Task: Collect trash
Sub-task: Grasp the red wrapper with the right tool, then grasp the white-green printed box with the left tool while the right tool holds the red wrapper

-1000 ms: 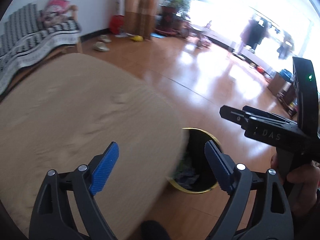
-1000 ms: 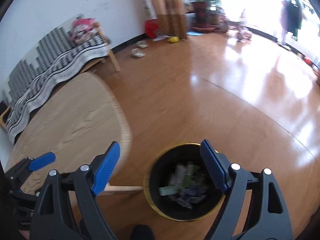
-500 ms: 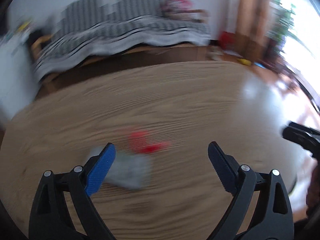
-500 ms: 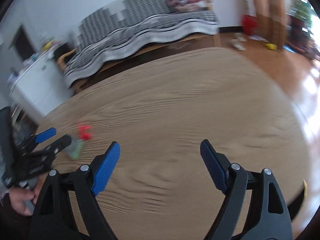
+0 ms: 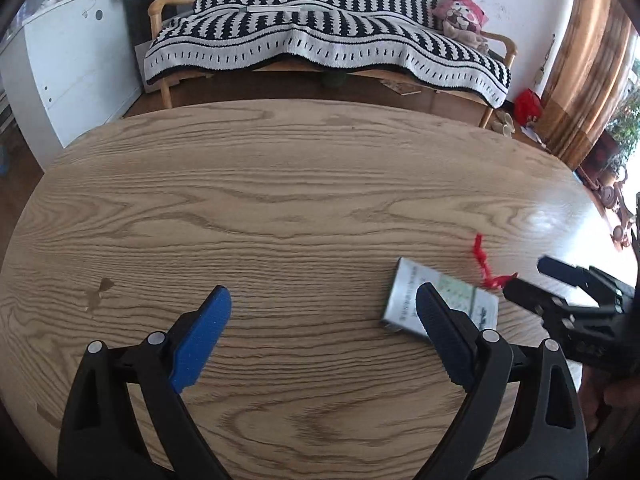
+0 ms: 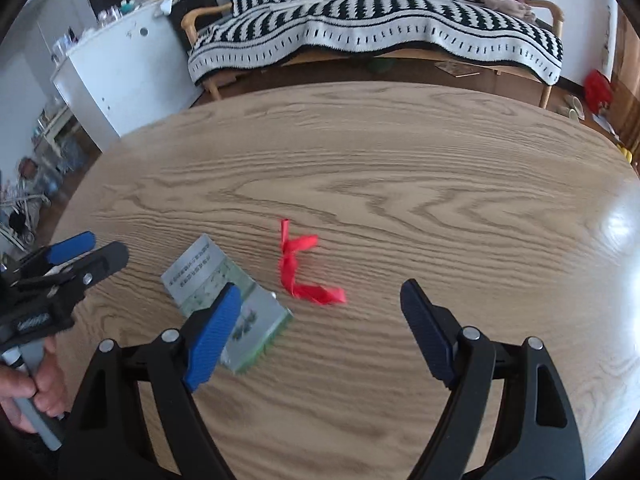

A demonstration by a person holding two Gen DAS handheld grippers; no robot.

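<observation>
A flat silver-and-green printed packet (image 6: 224, 288) lies on the round wooden table (image 6: 400, 168), with a twisted red ribbon scrap (image 6: 300, 268) just right of it. In the left wrist view the packet (image 5: 440, 300) lies by my right finger, and the ribbon (image 5: 486, 264) lies beyond it. My left gripper (image 5: 324, 332) is open and empty above bare wood. My right gripper (image 6: 320, 332) is open and empty, low over the table just in front of the ribbon, its left finger over the packet's corner.
A bench with a black-and-white striped blanket (image 5: 328, 40) and a pink stuffed toy (image 5: 460, 16) stands beyond the table. A white cabinet (image 5: 68, 60) is at the left. A small stain (image 5: 98, 292) marks the table.
Both grippers have swung away from the black trash bin on the floor back over the table. The packet and red ribbon have come into view. Both stay open.
</observation>
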